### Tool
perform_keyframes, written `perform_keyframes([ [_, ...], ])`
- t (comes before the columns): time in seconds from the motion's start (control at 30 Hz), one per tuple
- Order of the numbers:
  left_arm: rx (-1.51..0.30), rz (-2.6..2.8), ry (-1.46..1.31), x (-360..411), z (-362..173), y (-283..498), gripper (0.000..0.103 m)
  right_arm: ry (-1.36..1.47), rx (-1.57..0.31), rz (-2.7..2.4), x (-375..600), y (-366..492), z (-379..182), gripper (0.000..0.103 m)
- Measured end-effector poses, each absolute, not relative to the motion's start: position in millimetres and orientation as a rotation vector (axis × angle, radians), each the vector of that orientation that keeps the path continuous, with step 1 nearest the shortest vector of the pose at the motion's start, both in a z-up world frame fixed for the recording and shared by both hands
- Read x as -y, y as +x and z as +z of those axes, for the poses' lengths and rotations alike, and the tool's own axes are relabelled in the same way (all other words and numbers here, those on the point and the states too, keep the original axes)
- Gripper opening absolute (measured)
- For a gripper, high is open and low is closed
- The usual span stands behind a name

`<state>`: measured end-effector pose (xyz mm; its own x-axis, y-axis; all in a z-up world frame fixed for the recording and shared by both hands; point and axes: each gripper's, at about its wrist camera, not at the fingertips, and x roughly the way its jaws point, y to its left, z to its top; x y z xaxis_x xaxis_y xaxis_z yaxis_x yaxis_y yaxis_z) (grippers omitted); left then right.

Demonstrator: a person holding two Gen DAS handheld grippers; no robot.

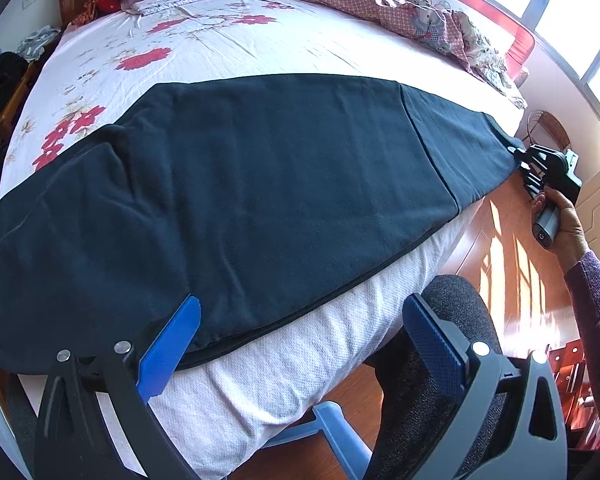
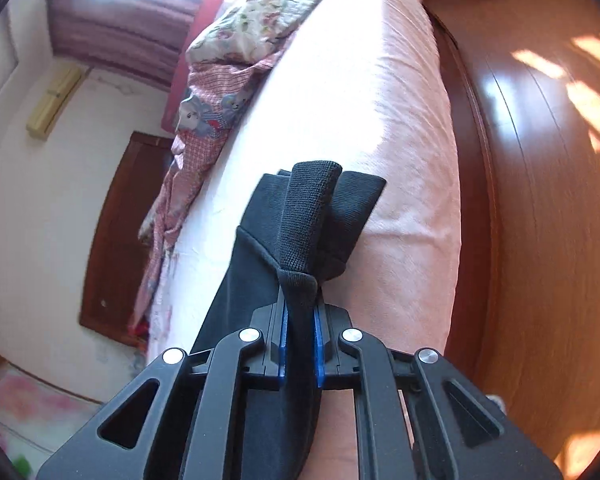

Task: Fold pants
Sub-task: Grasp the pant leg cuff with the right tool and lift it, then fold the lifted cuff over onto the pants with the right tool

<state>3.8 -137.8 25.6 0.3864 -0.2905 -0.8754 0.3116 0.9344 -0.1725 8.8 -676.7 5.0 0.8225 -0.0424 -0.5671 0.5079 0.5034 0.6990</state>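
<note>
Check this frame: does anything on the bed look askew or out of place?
Mostly tidy. The dark pants lie flat but overhang the mattress edge, and the cuff is bunched where the right tongs pinch it. A crumpled quilt sits along the far side.

No words, brands or numbers can be read in either view; a small round symbol shows on the end of the grey handle [image 1: 545,227] in the person's hand, too small to make out.

The waistband end of the dark pants [image 1: 236,200] runs off the left wrist view's left edge. The person's sleeve [image 1: 596,304] is cropped at the right. Dark items [image 1: 0,80] beside the bed are too dim to identify.
</note>
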Motion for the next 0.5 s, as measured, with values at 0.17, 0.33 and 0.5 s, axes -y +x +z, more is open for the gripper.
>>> perform_keyframes([
  [0.17,-1.073,-0.343,-0.026,114,36,6,0.101,0.567,-0.593,-0.310,610,44,89,0.009],
  [0.33,-1.020,-0.252,-0.071,67,50,6,0.101,0.079,-0.613,-0.176,473,65,148,0.009],
  [0.5,-0.968,-0.118,-0.137,5,60,0,0.101,-0.313,-0.632,0.021,307,45,130,0.009],
])
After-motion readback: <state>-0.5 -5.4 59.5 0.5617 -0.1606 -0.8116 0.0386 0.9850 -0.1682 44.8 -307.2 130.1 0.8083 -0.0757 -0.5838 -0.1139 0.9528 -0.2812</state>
